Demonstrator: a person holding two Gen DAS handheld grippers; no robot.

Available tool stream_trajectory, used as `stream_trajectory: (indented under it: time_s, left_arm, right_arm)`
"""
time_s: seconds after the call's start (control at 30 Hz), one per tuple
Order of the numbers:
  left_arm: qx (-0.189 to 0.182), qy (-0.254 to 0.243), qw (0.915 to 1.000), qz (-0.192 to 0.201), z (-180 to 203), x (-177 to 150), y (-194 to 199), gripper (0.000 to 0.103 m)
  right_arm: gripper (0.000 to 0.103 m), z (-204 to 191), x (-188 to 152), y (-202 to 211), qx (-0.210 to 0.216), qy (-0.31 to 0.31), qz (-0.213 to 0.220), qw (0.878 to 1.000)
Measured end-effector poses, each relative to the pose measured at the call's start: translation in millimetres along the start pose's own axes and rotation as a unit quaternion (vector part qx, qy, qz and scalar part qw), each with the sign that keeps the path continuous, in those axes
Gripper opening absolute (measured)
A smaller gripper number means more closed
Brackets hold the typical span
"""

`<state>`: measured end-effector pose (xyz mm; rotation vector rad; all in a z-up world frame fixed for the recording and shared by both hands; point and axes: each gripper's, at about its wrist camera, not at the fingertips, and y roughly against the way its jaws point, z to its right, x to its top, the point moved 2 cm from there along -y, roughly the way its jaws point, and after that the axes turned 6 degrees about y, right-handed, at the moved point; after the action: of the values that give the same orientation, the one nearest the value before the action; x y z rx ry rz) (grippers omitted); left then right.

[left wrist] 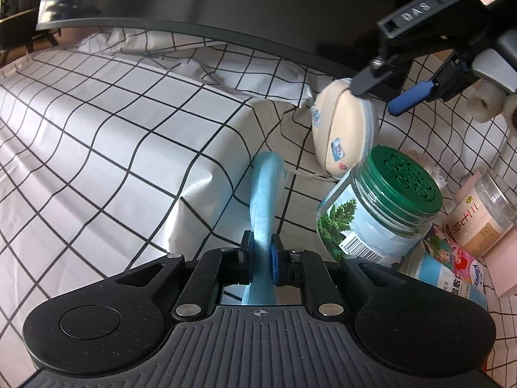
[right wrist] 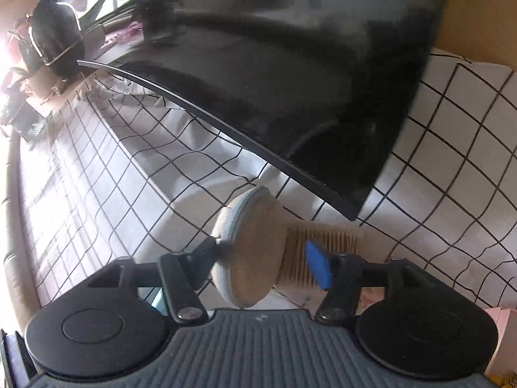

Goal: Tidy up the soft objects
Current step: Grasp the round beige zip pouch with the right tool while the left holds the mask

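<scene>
From the left wrist camera, the left tongs [left wrist: 261, 260] are clenched on a folded light-blue face mask [left wrist: 263, 200], which sticks out forward between the blue pads and hangs above the bench [left wrist: 97, 123] with its white, black-gridded cloth. To the right of the mask stands a clear jar with a green perforated lid [left wrist: 384, 207], tilted in this view, and beyond it a round beige pouch [left wrist: 339, 132] with small printed patches stands on edge. The right tongs [left wrist: 383, 95] reach in from the upper right, one dark finger resting against the pouch's rim and the blue pad [left wrist: 408, 95] apart from it on the other side. At the far right lie a clear cylindrical container [left wrist: 478, 220] and a colourful packet [left wrist: 452, 265]. A dark monitor [left wrist: 194, 0] runs along the back.

From the right wrist camera, the right tongs [right wrist: 268, 258] stand released around the beige pouch [right wrist: 255, 255]: the left finger touches its grey-trimmed edge, the blue pad [right wrist: 318, 268] sits clear of its flat face. Behind the pouch lies a tan ribbed object [right wrist: 323, 242]; I cannot tell what it is. The monitor [right wrist: 290, 80] fills the upper part of the picture above the gridded cloth [right wrist: 452, 161].
</scene>
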<state>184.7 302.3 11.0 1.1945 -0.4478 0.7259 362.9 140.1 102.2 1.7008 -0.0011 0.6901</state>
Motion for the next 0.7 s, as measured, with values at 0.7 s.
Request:
stream_trajectory:
  time_s: [0.7]
  left_arm:
    - [-0.010,0.007,0.9999,0.004,-4.5,1.8,-2.1,0.013]
  right_arm:
    - [0.066,28.5,-2.2,-21.5,0.027,-0.007,0.005,1.000]
